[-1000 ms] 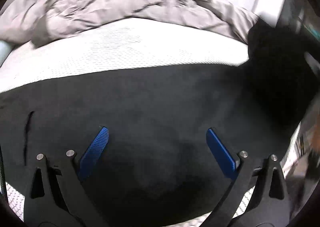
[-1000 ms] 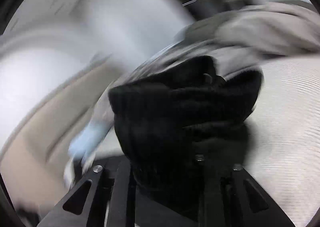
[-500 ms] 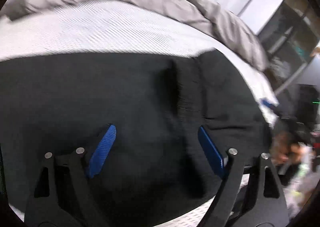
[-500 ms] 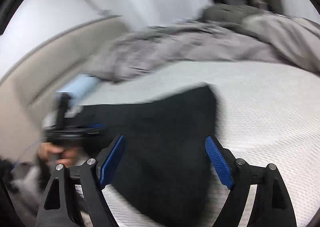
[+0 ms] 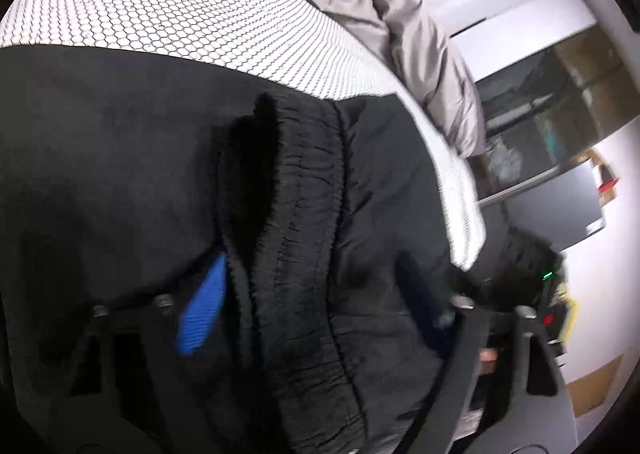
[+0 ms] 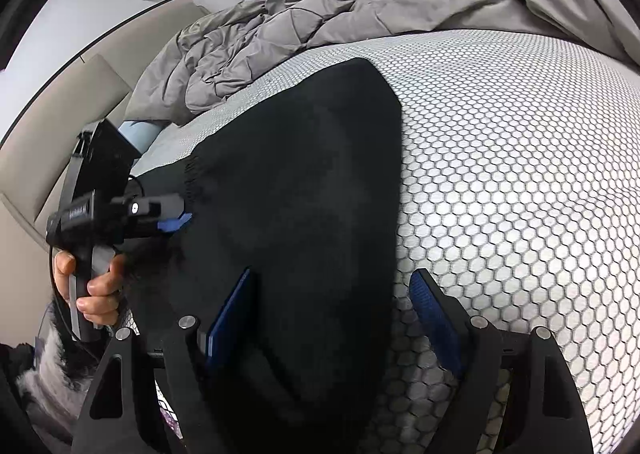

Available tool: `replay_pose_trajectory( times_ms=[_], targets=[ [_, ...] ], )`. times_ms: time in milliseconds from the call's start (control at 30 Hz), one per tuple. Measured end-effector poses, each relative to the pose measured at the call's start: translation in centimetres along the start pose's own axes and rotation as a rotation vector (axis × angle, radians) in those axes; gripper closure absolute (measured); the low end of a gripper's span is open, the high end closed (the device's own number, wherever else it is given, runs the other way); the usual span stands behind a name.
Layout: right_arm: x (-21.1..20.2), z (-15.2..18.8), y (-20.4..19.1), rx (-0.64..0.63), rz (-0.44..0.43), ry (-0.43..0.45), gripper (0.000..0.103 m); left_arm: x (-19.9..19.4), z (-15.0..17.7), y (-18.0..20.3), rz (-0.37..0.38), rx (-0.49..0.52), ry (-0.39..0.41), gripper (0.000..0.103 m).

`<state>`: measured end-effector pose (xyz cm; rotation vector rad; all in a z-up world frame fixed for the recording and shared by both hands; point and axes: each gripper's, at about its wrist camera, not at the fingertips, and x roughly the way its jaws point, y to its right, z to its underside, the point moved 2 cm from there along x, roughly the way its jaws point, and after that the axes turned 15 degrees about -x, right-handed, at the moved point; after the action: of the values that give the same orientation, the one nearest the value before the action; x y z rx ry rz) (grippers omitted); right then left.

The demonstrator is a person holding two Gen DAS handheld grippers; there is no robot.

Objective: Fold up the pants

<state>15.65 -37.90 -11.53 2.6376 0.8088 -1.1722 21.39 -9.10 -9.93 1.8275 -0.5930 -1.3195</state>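
Black pants (image 6: pixel 304 190) lie spread on the white honeycomb mattress (image 6: pixel 520 158). In the left wrist view their gathered elastic waistband (image 5: pixel 316 194) runs up between my left gripper's (image 5: pixel 312 310) blue pads; the jaws are closing around it, with gaps still showing. My right gripper (image 6: pixel 332 314) hovers low over the pants' right edge, open, with cloth and bare mattress between its fingers. The right wrist view also shows the left gripper (image 6: pixel 176 220) at the pants' left side, with a hand (image 6: pixel 92 282) on its handle.
A crumpled grey duvet (image 6: pixel 360 2) is heaped along the far side of the bed. A beige headboard (image 6: pixel 60 126) and a pale blue pillow (image 6: pixel 140 134) sit at the left. Beyond the bed's corner stand shelves (image 5: pixel 552 102) and a dark screen (image 5: pixel 560 210).
The right gripper let go of the bunched black cloth, opened and sank toward the bed. The left gripper swung right onto the waistband while its jaws narrowed.
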Motion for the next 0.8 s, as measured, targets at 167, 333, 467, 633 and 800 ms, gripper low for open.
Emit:
replay_pose_trajectory(
  times_ms=[167,333,467,633,800],
  targets=[
    [-0.3,0.1,0.4,0.012,-0.009,0.005,0.021,0.3,0.1,-0.4,0.02,-0.014,-0.041,0.053],
    [-1.0,0.4,0.6,0.006,0.001,0.001,0.021,1.4,1.4,0.5,-0.104,0.08,-0.01,0.056],
    [-1.0,0.1,0.6,0.007,0.004,0.005,0.021,0.7,1.1,1.0,-0.123,0.067,0.062,0.085],
    [-0.8,-0.9,0.0,0.019,0.001,0.032,0.021,-3.3,1.2,2.7,-0.103,0.15,0.16,0.095],
    [-0.4,-2.2,-1.7,-0.015,-0.022,0.054,0.021,-10.5,0.3,1.2,-0.151,0.162,0.292,0.095]
  ],
)
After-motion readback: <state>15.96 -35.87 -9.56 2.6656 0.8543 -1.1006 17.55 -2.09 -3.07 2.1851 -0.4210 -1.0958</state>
